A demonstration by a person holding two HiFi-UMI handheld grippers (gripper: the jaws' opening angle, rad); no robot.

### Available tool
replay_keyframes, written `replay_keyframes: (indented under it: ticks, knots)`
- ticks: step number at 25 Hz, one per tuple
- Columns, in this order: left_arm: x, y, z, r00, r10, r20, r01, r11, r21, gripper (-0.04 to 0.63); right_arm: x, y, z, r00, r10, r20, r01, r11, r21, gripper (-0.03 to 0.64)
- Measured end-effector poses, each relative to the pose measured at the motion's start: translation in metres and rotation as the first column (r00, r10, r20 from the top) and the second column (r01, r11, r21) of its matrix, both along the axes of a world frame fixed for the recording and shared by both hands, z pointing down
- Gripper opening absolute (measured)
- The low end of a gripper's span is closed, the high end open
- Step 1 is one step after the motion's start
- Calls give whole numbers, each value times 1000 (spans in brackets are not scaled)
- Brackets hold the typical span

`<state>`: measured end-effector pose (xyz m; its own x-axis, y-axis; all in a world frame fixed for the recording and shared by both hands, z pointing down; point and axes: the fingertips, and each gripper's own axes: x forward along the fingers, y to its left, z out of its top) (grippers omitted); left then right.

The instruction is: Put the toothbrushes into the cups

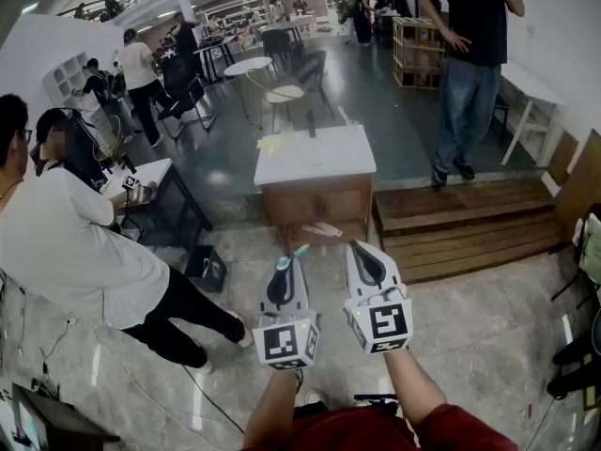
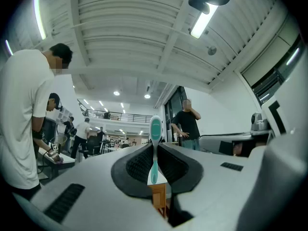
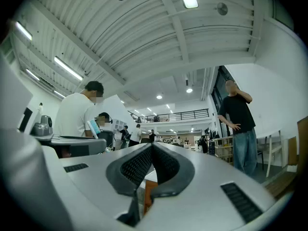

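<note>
You're clamping a toothbrush (image 2: 154, 150) in your left gripper (image 1: 285, 278), its long axis pointing up past the jaws. Your right gripper (image 1: 368, 266) is sitting closed and empty. The table (image 1: 315, 163) is lying straight ahead, with no cups showing.

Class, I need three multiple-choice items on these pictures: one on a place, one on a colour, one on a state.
1. Where is the toothbrush? A on the floor; B in the jaws of the left gripper; C on a chair.
2. Its handle's colour? A red; B black; C teal.
3. The right gripper is: A shut, empty; B wide open; C gripping a cup.
Answers: B, the left gripper view shows the pads clamping it; C, the handle shows teal; A, its jaws meet with nothing between.
</note>
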<state>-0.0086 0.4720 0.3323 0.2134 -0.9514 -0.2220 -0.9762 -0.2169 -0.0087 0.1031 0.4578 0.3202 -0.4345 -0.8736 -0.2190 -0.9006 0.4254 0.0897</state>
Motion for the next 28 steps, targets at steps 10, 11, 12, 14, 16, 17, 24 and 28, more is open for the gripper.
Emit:
replay_keyframes:
  ticks: [10,11,12,14,16,17,24,28]
  knots:
    - [23,12,-1,1000,-11,-1,11,1000,1,51,21,12,3,1000,-7,-1,7,1000,-12,28]
    - [24,13,-2,1000,-14,-3,14,1000,1,51,22,13,4,1000,-11,-2,11,1000,-15,28]
    - [25,15,-2,1000,-17,-3,17,1000,-1,51,23,14,5,1000,-14,-2,14,1000,-19,28]
    - [27,17,0,1000,-25,-1,25,1000,-6,51,26,16,6,1000,-19,7,19,1000,-19,28]
    - [30,18,3,1000,-31,3,31,999,-11,51,30,16,7,1000,-21,22,21,1000,-15,29]
    - [31,18,3,999,-33,4,33,999,-13,51,32,16,8,999,-22,28,23,1000,-15,29]
    - [34,4,6,999,-30,9,30,999,-11,51,38,1,13,999,-18,41,18,1000,-7,29]
    - [29,-16,13,1000,-17,2,17,1000,-11,51,35,-17,17,999,-3,34,3,1000,-3,29]
